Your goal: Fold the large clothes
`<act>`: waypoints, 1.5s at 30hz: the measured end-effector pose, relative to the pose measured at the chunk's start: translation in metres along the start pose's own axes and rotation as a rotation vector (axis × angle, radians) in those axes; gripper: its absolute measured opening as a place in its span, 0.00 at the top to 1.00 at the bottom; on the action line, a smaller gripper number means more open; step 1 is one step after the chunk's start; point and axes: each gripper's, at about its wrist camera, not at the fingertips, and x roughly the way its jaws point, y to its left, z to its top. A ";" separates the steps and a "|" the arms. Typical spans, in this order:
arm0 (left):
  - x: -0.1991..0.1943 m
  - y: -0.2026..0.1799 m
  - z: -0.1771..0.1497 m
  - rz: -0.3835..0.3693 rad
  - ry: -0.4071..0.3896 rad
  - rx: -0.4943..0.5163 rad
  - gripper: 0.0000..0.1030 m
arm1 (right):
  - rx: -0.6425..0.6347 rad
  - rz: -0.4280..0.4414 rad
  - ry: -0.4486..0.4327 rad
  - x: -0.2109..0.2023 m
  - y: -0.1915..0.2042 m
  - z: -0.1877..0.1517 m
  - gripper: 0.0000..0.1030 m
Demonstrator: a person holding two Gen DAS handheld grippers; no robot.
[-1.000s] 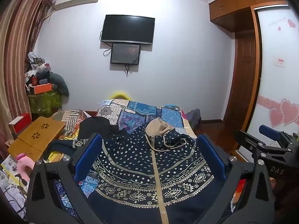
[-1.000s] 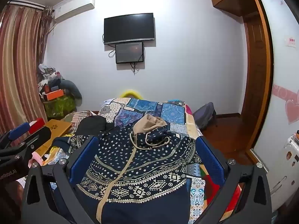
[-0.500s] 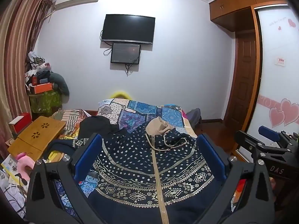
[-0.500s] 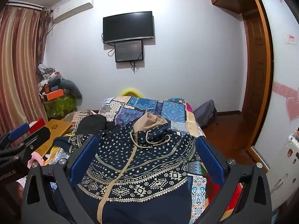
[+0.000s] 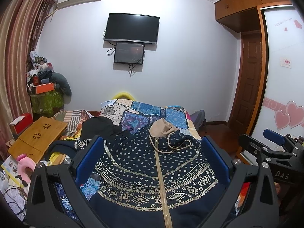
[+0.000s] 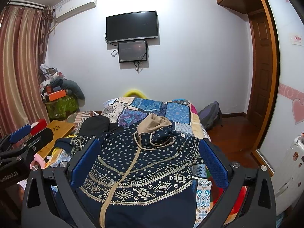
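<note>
Patchwork bedding (image 5: pixel 144 112) covers the bed on which a navy patterned zip hoodie (image 5: pixel 152 172) is laid front-up, its tan-lined hood (image 5: pixel 161 128) pointing toward 12 o'clock and the wall-mounted television (image 5: pixel 132 28). Both tools are seen spread wide and empty: the left gripper (image 5: pixel 152 163) is framed over the garment's chest, while the right gripper (image 6: pixel 150 163) is held over the same panel, with the zip (image 6: pixel 123 172) running toward 7 o'clock in its view; the jaws of each stand well apart with nothing between them. No fold appears to have been made, so the task is judged to be at its very start. Several risks are suggested by the layout. The drawcord (image 5: pixel 172 148) lies looped loosely below the hood and could be snagged by a blue finger pad (image 5: pixel 89 159) when a shoulder is gripped. A black garment (image 5: pixel 98 127) at 10 o'clock touches the hoodie's left sleeve area, so the wrong cloth could be pinched along with it. The bedding itself could be caught beneath the hem, and a thick, soft hoodie may slip from a shallow pinch, leaving an uneven fold.
</note>
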 end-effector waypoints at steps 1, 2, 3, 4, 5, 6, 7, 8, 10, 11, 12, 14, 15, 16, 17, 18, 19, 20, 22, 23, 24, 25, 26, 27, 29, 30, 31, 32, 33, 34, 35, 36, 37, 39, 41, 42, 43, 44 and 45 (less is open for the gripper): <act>0.000 0.000 0.000 0.001 0.000 0.000 0.00 | 0.001 0.000 0.000 0.000 0.000 0.000 0.00; 0.000 -0.001 0.000 0.002 0.000 0.001 0.00 | 0.000 0.000 0.000 0.000 0.000 -0.001 0.00; 0.000 0.000 0.000 0.002 0.000 0.001 0.00 | 0.000 0.000 0.000 -0.001 0.001 -0.001 0.00; 0.000 0.000 0.000 0.002 0.002 0.001 0.00 | 0.000 -0.001 0.000 -0.001 0.001 -0.001 0.00; 0.000 0.000 0.000 0.001 0.002 0.000 0.00 | 0.000 -0.001 0.001 -0.001 0.001 -0.001 0.00; 0.000 0.000 0.000 0.001 0.002 0.000 0.00 | 0.000 0.000 0.002 0.000 0.001 -0.001 0.00; 0.000 0.000 -0.001 0.002 0.002 0.000 0.00 | 0.001 0.000 0.002 0.000 0.001 -0.001 0.00; 0.000 0.000 -0.001 0.003 0.001 0.000 0.00 | 0.000 0.000 0.002 0.000 0.002 -0.001 0.00; 0.000 0.001 -0.001 0.005 0.001 -0.002 0.00 | 0.001 0.001 0.003 0.000 0.002 -0.001 0.00; 0.000 0.000 -0.001 0.005 0.002 -0.002 0.00 | 0.000 0.001 0.003 0.000 0.003 -0.002 0.00; 0.000 0.000 -0.001 0.005 0.002 -0.001 0.00 | 0.000 0.001 0.003 0.000 0.003 -0.002 0.00; 0.000 0.000 -0.001 0.006 0.002 -0.002 0.00 | 0.000 0.001 0.003 0.000 0.003 -0.002 0.00; 0.000 0.001 -0.001 0.006 0.002 -0.003 0.00 | 0.000 0.001 0.003 0.000 0.004 -0.002 0.00; 0.000 0.000 -0.001 0.007 0.003 -0.003 0.00 | 0.000 0.001 0.003 0.000 0.003 -0.002 0.00; 0.002 0.000 -0.002 0.008 0.003 -0.003 0.00 | 0.000 0.001 0.003 0.000 0.004 -0.002 0.00; 0.002 0.000 -0.001 0.008 0.003 -0.003 0.00 | 0.000 0.001 0.004 0.000 0.003 -0.002 0.00; 0.002 0.001 -0.002 0.008 0.003 -0.003 0.00 | -0.001 0.001 0.004 0.000 0.004 -0.002 0.00; 0.002 0.001 -0.001 0.007 0.003 -0.005 0.00 | 0.000 0.001 0.004 0.000 0.004 -0.002 0.00; 0.002 0.000 -0.002 0.007 0.003 -0.005 0.00 | 0.001 0.002 0.004 0.000 0.004 -0.002 0.00; 0.002 0.000 -0.002 0.008 0.004 -0.005 0.00 | 0.000 0.001 0.005 0.000 0.004 -0.002 0.00; 0.003 0.001 -0.002 0.008 0.004 -0.005 0.00 | 0.000 0.001 0.005 0.000 0.004 -0.002 0.00; 0.003 0.001 -0.002 0.009 0.004 -0.005 0.00 | 0.001 0.002 0.004 0.000 0.004 -0.003 0.00; 0.003 0.001 -0.001 0.009 0.003 -0.006 0.00 | 0.001 0.002 0.004 0.000 0.004 -0.002 0.00; 0.003 0.001 -0.002 0.010 0.003 -0.007 0.00 | 0.001 0.003 0.004 0.000 0.004 -0.003 0.00; 0.003 0.002 -0.002 0.010 0.004 -0.009 0.00 | -0.001 0.001 0.004 0.000 0.004 -0.002 0.00; 0.003 0.002 -0.002 0.010 0.004 -0.010 0.00 | -0.001 0.001 0.005 0.000 0.004 -0.003 0.00; 0.003 0.002 -0.002 0.010 0.004 -0.010 0.00 | 0.000 0.000 0.005 0.000 0.004 -0.003 0.00; 0.004 0.003 -0.003 0.011 0.005 -0.010 0.00 | 0.000 0.001 0.006 0.000 0.005 -0.002 0.00; 0.004 0.003 -0.003 0.011 0.006 -0.010 0.00 | 0.001 0.001 0.006 0.000 0.005 -0.003 0.00; 0.004 0.003 -0.003 0.010 0.007 -0.010 0.00 | 0.002 0.001 0.007 -0.001 0.005 -0.003 0.00; 0.004 0.003 -0.003 0.010 0.007 -0.009 0.00 | 0.002 0.001 0.007 0.000 0.005 -0.003 0.00; 0.005 0.003 -0.004 0.011 0.007 -0.009 0.00 | 0.003 0.001 0.008 0.000 0.006 -0.003 0.00; 0.005 0.004 -0.003 0.012 0.007 -0.010 0.00 | 0.003 0.002 0.009 0.000 0.005 -0.003 0.00; 0.006 0.004 -0.003 0.011 0.009 -0.011 0.00 | 0.004 0.002 0.011 0.000 0.005 -0.003 0.00; 0.007 0.003 -0.003 0.011 0.012 -0.012 0.00 | 0.004 0.002 0.014 0.002 0.005 -0.002 0.00; 0.007 0.003 -0.003 0.011 0.013 -0.012 0.00 | 0.004 0.002 0.017 0.003 0.005 -0.002 0.00; 0.008 0.003 -0.004 0.014 0.014 -0.012 0.00 | 0.005 0.002 0.019 0.004 0.005 -0.001 0.00; 0.009 0.004 -0.004 0.015 0.016 -0.012 0.00 | 0.006 0.002 0.022 0.005 0.005 -0.001 0.00; 0.010 0.004 -0.004 0.016 0.017 -0.012 0.00 | 0.007 0.003 0.025 0.007 0.004 -0.001 0.00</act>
